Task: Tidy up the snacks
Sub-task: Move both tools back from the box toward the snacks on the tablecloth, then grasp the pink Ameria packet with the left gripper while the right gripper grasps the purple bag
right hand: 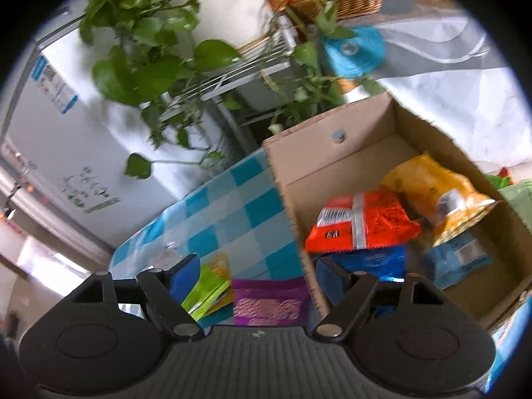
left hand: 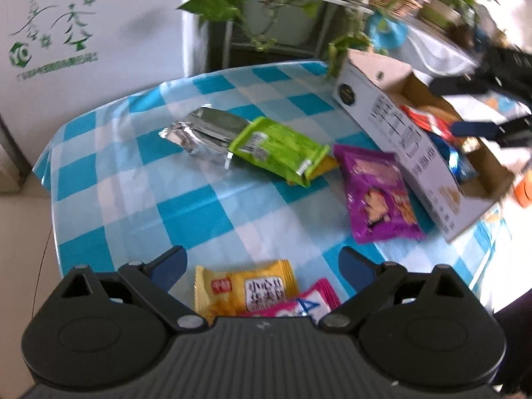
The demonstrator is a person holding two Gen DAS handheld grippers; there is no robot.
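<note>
A: What is the left wrist view showing?
B: The left gripper (left hand: 262,264) is hanging wide apart and empty over a yellow packet (left hand: 244,291). The cardboard box (left hand: 399,126) is sitting on the checked tablecloth (left hand: 133,183), a purple packet (left hand: 379,193) lying just beside it.

A: And the right wrist view?
B: The right gripper (right hand: 256,277) is gaping wide at the cardboard box (right hand: 332,143) wall, gripping nothing. An orange packet (right hand: 362,222), a yellow bag (right hand: 435,196) and blue packets (right hand: 455,259) are lying inside.

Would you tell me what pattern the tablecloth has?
Blue-and-white checks on the tablecloth, clearest in the left wrist view.

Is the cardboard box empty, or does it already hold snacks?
Not empty: the cardboard box already holds an orange packet, a yellow bag and blue packets.
</note>
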